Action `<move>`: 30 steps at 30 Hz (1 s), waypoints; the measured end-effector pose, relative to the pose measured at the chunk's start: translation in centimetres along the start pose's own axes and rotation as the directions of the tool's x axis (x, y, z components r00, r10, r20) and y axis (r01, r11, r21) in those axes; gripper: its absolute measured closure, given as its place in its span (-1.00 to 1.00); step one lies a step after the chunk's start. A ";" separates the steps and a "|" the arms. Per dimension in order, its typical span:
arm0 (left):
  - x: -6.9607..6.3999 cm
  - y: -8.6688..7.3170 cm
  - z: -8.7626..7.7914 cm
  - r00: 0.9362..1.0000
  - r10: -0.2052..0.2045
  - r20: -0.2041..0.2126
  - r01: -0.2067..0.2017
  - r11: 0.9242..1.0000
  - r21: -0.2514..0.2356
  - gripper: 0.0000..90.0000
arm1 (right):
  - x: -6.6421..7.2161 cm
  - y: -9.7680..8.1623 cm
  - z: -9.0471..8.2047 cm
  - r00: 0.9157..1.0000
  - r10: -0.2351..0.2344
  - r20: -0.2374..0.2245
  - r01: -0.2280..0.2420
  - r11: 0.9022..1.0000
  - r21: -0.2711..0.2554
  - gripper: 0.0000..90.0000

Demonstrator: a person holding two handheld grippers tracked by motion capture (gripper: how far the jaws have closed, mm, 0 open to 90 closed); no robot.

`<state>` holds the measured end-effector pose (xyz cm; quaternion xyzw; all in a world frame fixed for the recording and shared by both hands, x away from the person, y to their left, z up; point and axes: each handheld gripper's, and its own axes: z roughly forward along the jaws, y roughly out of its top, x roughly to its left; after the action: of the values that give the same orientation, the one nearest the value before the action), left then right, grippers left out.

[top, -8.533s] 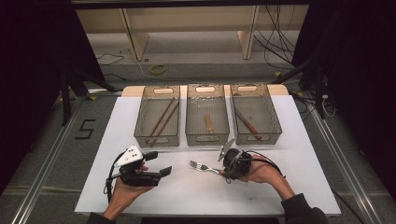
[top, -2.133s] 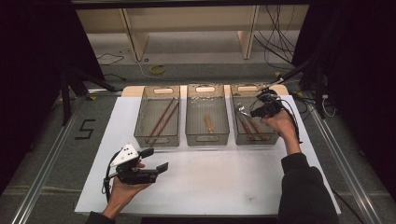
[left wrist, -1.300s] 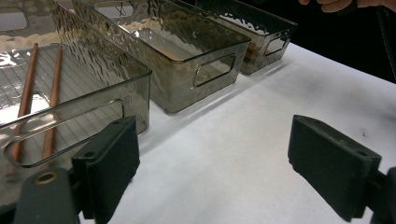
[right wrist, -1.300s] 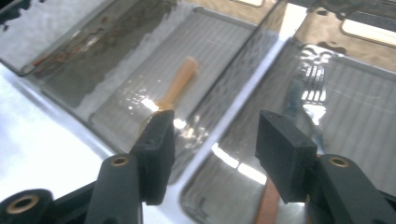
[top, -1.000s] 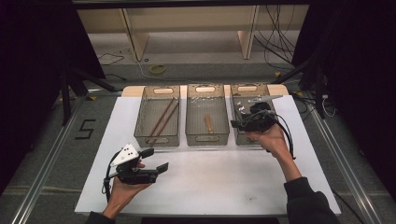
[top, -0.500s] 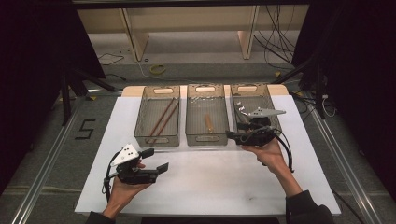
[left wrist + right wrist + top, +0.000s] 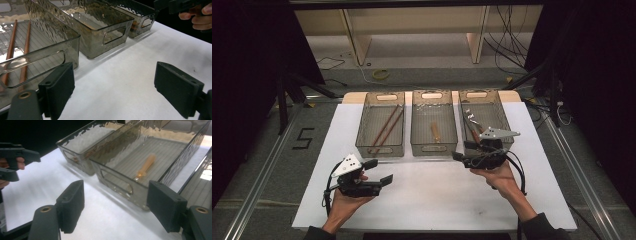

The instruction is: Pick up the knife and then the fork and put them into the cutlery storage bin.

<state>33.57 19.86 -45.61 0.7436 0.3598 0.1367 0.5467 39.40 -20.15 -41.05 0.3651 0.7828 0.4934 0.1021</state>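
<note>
Fork [image 7: 471, 121] lies in the right bin [image 7: 499, 116]; my right gripper [image 7: 463, 152], jaws just opened and empty, retreats; left gripper [image 7: 378, 171] open; next I find another utensil

Right bin [image 7: 494, 107] contents partly hidden.

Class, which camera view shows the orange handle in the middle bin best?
The right gripper view: the orange handle lies close and sharp on the middle bin floor. The high view shows it small from above. In the left gripper view, the bin's rippled wall hides it.
</note>
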 end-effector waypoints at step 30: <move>-0.3 -0.2 0.3 0.999 0.003 0.033 -0.004 1.000 0.030 -0.64 | 1.3 -5.0 -3.3 1.000 -0.006 -0.008 0.005 0.996 -0.087 -0.39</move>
<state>33.45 19.44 -45.80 0.7545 0.3516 0.1200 0.5410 34.44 -22.81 -43.45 0.3562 0.7619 0.5283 0.1162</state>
